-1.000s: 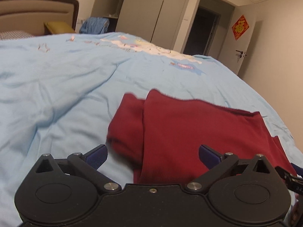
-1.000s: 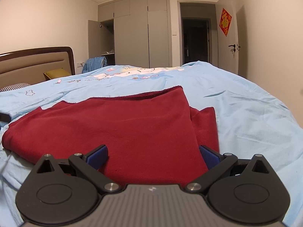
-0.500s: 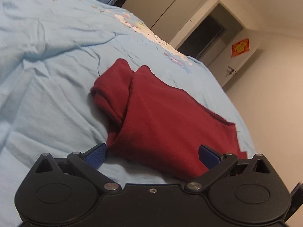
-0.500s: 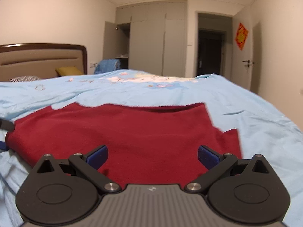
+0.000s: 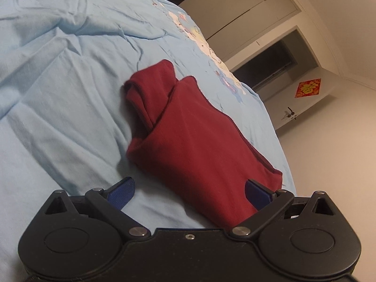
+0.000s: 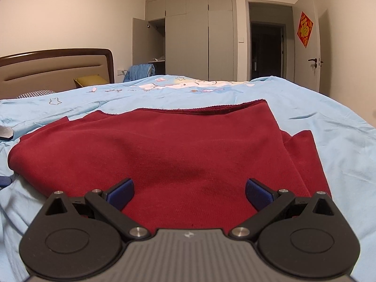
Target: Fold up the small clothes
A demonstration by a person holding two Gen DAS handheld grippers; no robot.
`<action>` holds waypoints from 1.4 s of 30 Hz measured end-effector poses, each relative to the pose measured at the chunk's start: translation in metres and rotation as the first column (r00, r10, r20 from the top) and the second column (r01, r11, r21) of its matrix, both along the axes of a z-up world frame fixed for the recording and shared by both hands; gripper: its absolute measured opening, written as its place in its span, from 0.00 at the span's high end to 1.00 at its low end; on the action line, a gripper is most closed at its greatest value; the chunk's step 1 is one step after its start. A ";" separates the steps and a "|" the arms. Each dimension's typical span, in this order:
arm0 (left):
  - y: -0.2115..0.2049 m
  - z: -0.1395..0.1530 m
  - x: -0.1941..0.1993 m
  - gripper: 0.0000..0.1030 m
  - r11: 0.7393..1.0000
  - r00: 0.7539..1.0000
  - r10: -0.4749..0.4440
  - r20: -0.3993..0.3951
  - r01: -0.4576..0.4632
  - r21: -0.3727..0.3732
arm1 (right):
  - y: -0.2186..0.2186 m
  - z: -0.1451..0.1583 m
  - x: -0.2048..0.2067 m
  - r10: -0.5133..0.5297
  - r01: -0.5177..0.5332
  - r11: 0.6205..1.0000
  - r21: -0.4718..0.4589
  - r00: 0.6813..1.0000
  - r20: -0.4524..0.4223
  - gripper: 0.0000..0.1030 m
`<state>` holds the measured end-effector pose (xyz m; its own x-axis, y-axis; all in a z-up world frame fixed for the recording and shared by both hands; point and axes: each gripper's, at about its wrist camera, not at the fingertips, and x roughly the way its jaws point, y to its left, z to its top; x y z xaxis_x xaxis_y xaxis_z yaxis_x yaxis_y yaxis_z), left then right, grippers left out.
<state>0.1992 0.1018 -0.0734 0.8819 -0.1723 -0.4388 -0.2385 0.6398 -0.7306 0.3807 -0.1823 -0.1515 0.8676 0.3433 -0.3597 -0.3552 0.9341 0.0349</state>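
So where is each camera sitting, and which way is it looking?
Left wrist: sits on the left gripper, tilted, looking along its open blue fingers over the red garment toward the doorway; only the gripper shows, no hand.
Right wrist: sits on the right gripper, level, low over the red garment, facing the wardrobe; only the open gripper shows.
Shared: the garment, the blue bedsheet, the doorway and the red door decoration.
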 end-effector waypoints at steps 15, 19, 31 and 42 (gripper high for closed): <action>0.014 -0.008 0.056 0.30 0.978 0.981 0.187 0.051 -0.191 0.081 | -0.002 -0.004 -0.005 0.001 -0.001 1.000 0.010 1.000 0.024 0.00; 0.011 -0.009 0.052 0.40 0.972 0.979 0.198 0.051 -0.203 0.121 | -0.001 -0.004 -0.007 -0.002 0.001 1.000 0.008 1.000 0.030 0.00; 0.017 -0.011 0.049 0.55 0.966 0.969 0.238 0.068 -0.243 0.088 | 0.000 -0.005 -0.008 -0.005 0.005 1.000 0.005 0.999 0.037 0.00; -0.003 0.018 0.062 0.80 0.934 0.978 0.192 0.086 -0.209 0.289 | -0.001 -0.004 -0.008 -0.008 0.008 1.000 0.008 0.999 0.040 0.00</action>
<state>0.2611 0.0986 -0.0552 0.9092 0.1402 -0.3920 -0.3484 0.7717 -0.5321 0.3725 -0.1833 -0.1557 0.8839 0.3393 -0.3218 -0.3491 0.9366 0.0285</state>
